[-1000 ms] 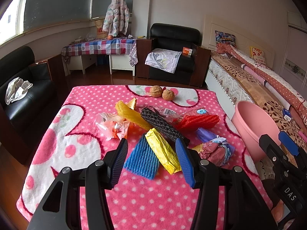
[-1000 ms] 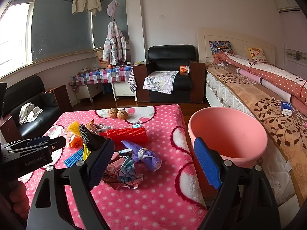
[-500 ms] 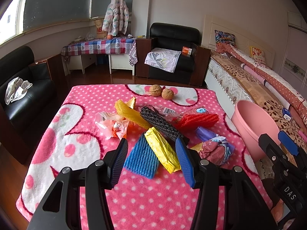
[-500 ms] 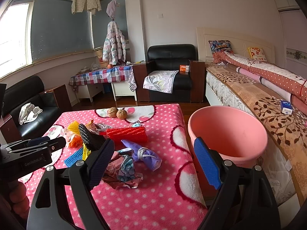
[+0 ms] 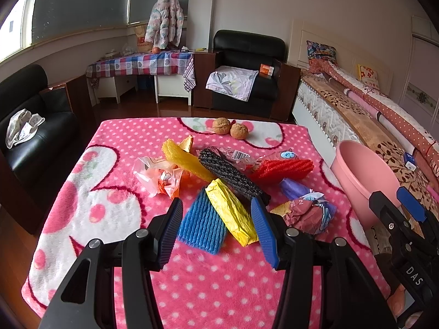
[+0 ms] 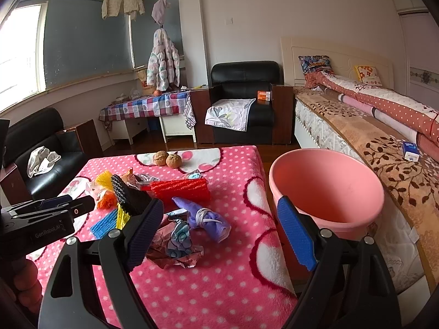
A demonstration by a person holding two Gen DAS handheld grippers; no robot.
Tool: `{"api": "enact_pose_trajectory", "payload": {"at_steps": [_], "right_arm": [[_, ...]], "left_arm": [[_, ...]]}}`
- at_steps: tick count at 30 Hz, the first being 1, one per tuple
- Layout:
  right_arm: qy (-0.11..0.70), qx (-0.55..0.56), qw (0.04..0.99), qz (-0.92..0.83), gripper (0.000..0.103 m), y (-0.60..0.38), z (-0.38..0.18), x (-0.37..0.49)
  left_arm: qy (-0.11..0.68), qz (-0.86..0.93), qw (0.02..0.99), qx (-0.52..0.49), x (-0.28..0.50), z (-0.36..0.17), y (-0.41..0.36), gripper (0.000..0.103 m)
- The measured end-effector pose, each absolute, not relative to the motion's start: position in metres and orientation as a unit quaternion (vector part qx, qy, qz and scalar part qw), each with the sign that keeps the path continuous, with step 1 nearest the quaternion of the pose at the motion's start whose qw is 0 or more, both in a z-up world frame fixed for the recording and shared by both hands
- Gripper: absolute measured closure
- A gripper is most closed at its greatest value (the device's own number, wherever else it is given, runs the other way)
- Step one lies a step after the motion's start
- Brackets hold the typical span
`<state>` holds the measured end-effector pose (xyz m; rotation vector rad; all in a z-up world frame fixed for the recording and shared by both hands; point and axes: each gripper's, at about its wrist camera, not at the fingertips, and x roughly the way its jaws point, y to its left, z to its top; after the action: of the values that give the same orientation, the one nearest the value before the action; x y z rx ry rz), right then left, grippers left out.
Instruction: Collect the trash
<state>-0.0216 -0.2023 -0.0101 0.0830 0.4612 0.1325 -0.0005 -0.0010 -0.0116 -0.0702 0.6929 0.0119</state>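
Note:
Trash lies in a pile on the pink dotted blanket (image 5: 115, 192): a blue foam net (image 5: 201, 224), a yellow wrapper (image 5: 231, 213), a black foam net (image 5: 230, 174), a red foam net (image 5: 285, 168), an orange-yellow net (image 5: 183, 159), a clear orange bag (image 5: 159, 175), a crumpled foil wrapper (image 6: 175, 244) and a purple mask (image 6: 203, 216). My left gripper (image 5: 216, 233) is open, just short of the blue net and yellow wrapper. My right gripper (image 6: 219, 235) is open and empty, above the table's right edge beside the pink bucket (image 6: 326, 189).
Two walnuts (image 5: 230, 128) sit at the table's far end. A bed (image 6: 378, 137) runs along the right, behind the bucket. A black armchair (image 5: 247, 71) and a checked side table (image 5: 140, 64) stand at the back, a black sofa (image 5: 30, 126) on the left.

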Motion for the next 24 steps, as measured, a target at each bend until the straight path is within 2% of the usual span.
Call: {"api": "enact_pose_trajectory", "payload": {"at_steps": [24], "right_arm": [[0.271, 0.061, 0.958, 0.077, 0.018, -0.215, -0.029, -0.009]], "left_arm": [[0.354, -0.019, 0.933, -0.066, -0.004, -0.022, 0.043, 0.052]]}}
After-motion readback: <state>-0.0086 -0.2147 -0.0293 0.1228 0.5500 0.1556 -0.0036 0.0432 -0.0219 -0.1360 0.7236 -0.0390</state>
